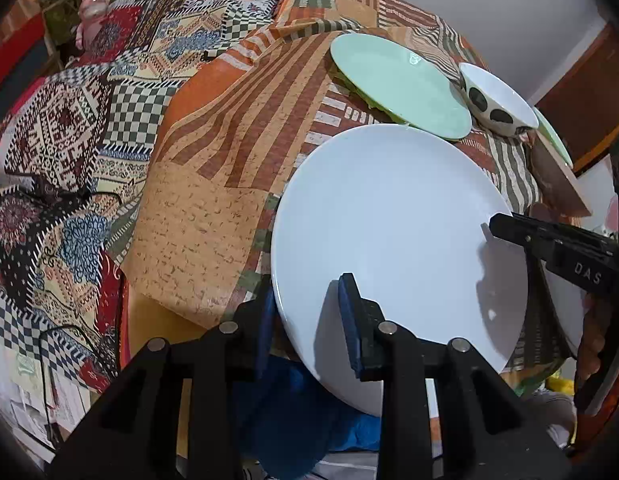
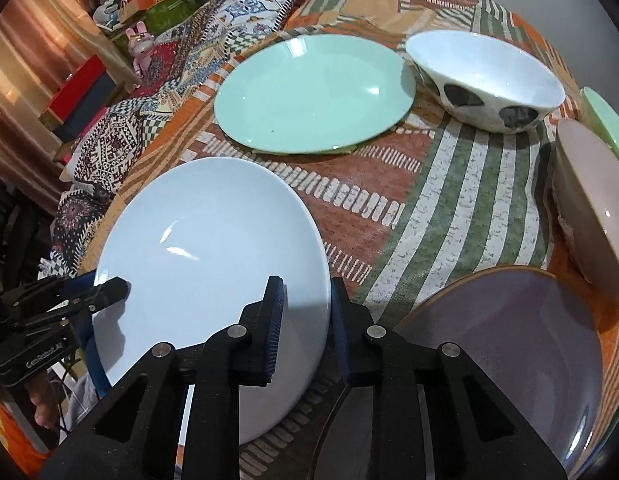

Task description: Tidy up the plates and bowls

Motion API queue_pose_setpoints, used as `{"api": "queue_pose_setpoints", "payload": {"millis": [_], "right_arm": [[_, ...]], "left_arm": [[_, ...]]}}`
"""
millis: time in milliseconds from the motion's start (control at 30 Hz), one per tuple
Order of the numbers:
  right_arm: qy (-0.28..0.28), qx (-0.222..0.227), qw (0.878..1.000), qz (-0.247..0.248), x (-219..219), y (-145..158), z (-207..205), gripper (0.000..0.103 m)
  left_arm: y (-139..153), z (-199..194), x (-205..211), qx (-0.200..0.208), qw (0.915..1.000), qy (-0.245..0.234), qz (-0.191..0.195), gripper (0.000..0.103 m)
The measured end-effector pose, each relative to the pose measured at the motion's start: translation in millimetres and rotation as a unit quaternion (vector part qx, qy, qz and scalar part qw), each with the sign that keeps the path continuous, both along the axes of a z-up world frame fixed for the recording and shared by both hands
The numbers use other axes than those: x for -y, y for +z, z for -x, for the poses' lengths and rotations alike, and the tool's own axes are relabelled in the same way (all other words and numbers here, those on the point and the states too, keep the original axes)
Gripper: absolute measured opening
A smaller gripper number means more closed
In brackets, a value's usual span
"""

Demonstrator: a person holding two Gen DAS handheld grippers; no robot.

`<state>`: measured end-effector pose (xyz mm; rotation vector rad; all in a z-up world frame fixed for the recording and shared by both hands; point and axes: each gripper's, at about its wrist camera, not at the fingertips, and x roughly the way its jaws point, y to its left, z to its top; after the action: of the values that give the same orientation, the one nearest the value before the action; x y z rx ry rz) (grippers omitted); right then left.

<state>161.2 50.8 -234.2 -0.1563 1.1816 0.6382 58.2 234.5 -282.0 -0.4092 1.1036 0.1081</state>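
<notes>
Black claw arms with blue ribbed pads fill the near edge of both wrist views. Left claw (image 1: 305,320): clamped on the near-left rim of the white plate (image 1: 393,240), one pad above the plate's face, the other under its edge. Right claw (image 2: 305,328): clamped on the same plate's right rim (image 2: 213,264), pads on either side of the thin edge. Plate held between the two claws, tilted, its near edge past the worktop's edge.

White plate: round, shallow, glossy, empty; light glints on its face.

Outward from the white plate:
- Beyond it, mint-green plate (image 2: 313,96), round, smooth, shiny, empty; a second green edge shows beneath its near rim.
- Right of the green plate, white bowl (image 2: 485,80) with dark blotches on the outer wall, deep, flared; nothing visible inside.
- Right of the white plate, close to the right claw, a greyish-lilac plate (image 2: 509,352) with a thin brown rim, matte-looking, empty.
- Further right, a pale pinkish bowl (image 2: 593,200), seen side-on at the view's edge; contents cannot be told. Behind it, a sliver of another green dish (image 2: 605,120).

Worktop (image 2: 389,216) covered by a patchwork cloth: orange, rust and green stripes, mottled print. Left of the white plate, a finer checked and medallion-patterned cloth (image 1: 89,128), rumpled.
</notes>
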Motion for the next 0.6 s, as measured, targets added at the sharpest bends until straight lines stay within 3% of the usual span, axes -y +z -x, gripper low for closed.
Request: {"api": "queue_pose_setpoints", "payload": {"millis": [300,600], "right_arm": [[0.003,0.014,1.000,-0.018,1,14,4,0.021],[-0.004,0.032,0.999,-0.038,13,32,12,0.021]], "left_arm": [[11,7,1,0.008,0.9999,0.008,0.000,0.031],[39,11,6,0.043,0.9989,0.015,-0.004,0.031]]}}
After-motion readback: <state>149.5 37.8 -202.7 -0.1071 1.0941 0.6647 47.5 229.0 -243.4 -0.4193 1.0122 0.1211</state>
